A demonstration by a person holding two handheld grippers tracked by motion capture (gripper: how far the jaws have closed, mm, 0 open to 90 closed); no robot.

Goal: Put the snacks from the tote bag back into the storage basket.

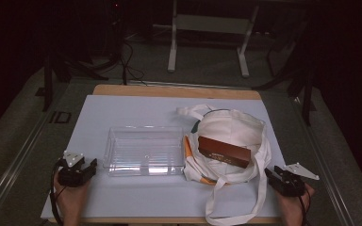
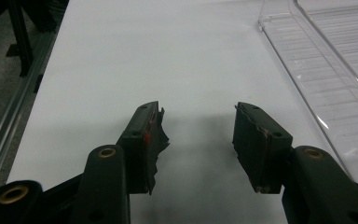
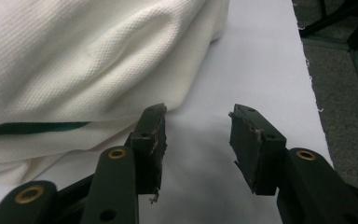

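**Box on the bag, both grippers parked at the near corners**

While both hands rest at the near edge of the white table (image 1: 136,110), I read the work as getting the brown box (image 1: 224,151) off the white tote bag (image 1: 231,129), likely toward the clear plastic tray (image 1: 143,150) just left of it. That box lies flat on top of the bag, right of the table's middle. Its long axis runs across the table, tilted so the left end sits a little farther from me and the right end nearer.

My right gripper (image 1: 279,177) is the closer one: the box lies ahead and to its left, with the bag's folds and a strap between them. In the right gripper view the right gripper (image 3: 196,135) has its jaws parted and empty over bare table, the bag's cloth (image 3: 88,60) just beyond the left jaw. My left gripper (image 1: 81,165) sits beside the tray's near-left corner, well apart from the box; in the left gripper view the left gripper (image 2: 198,135) is likewise spread, nothing between the pads.

I judge the right hand should reach in, jaws turned across the box's short side.
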